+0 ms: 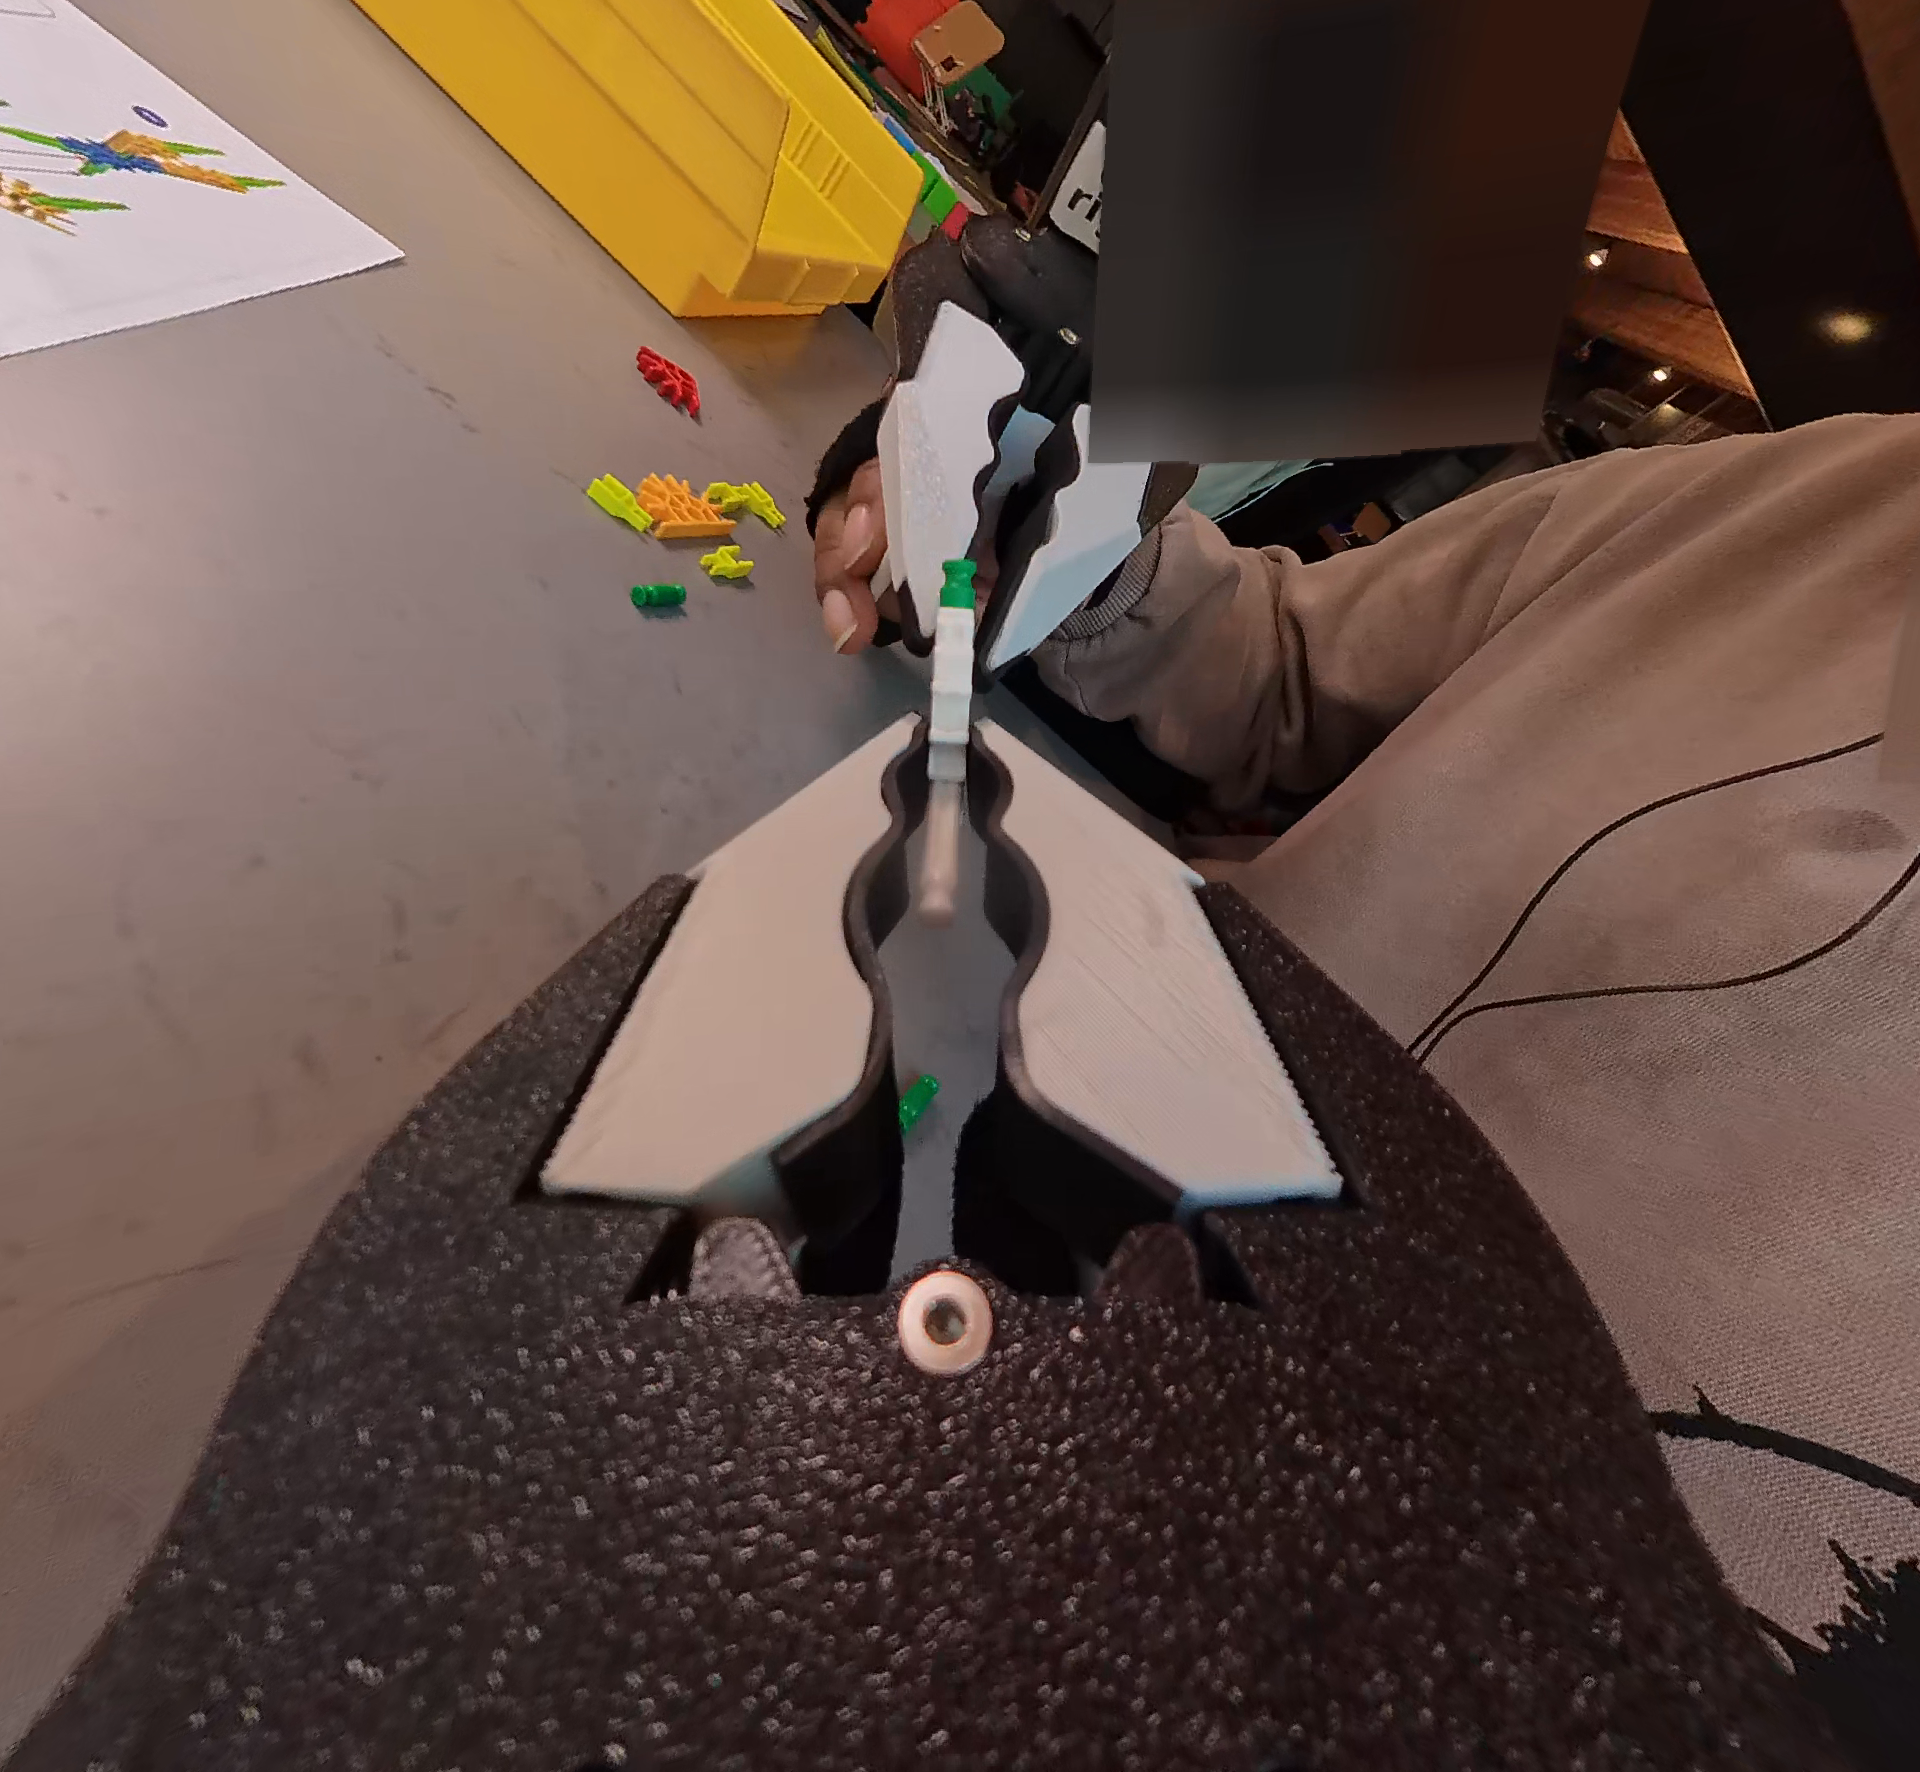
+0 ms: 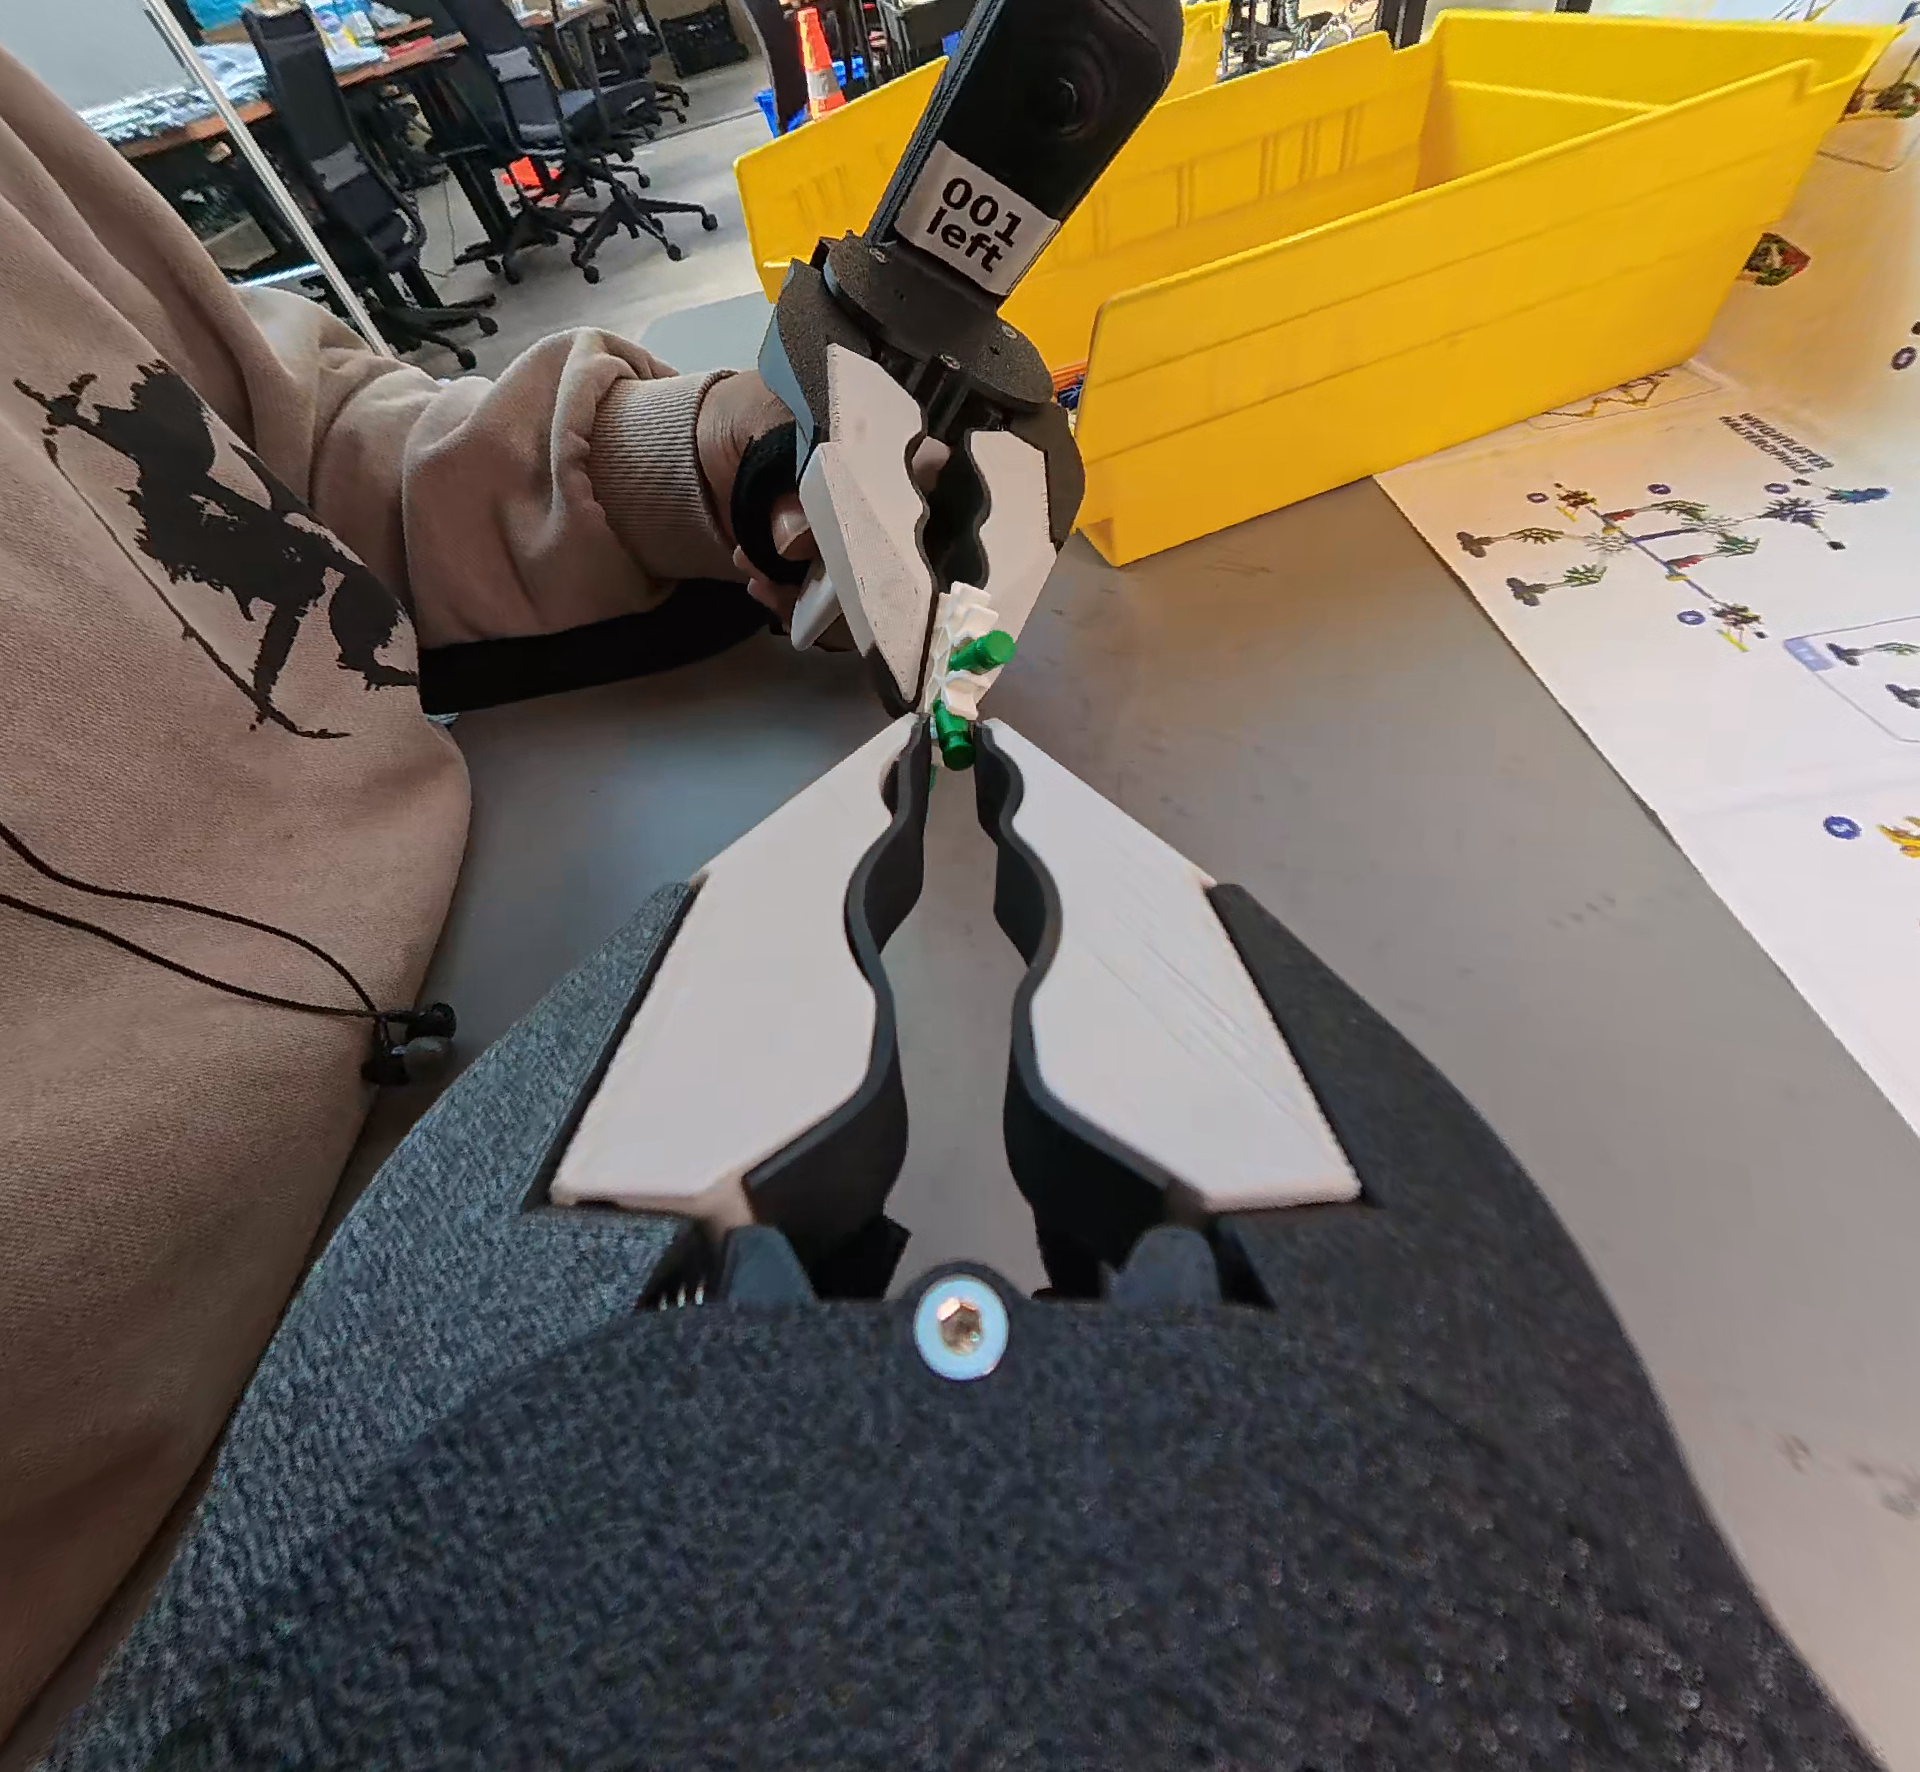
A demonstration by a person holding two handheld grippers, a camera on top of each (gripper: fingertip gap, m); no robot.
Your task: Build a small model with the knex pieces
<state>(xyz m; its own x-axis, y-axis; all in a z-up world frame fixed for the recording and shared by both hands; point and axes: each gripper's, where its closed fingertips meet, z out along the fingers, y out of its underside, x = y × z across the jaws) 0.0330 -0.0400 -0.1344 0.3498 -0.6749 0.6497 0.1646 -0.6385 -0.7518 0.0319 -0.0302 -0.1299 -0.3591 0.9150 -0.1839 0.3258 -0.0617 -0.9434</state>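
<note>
My left gripper is shut on a white connector piece, and a grey rod runs back from it between the fingers. My right gripper is shut on a short green rod whose end meets the white connector. A second green rod sticks out of that connector. In the left wrist view the right gripper comes from above with the green rod between its fingers. In the right wrist view the left gripper is just beyond my fingertips. Both are held just above the grey table.
Loose pieces lie on the table to the left: a red connector, an orange connector, yellow-green pieces and green rods. A yellow bin stands behind. A printed instruction sheet lies at the right. A person's beige sleeve is close by. Both grippers' tips are close together, under 4 cm apart.
</note>
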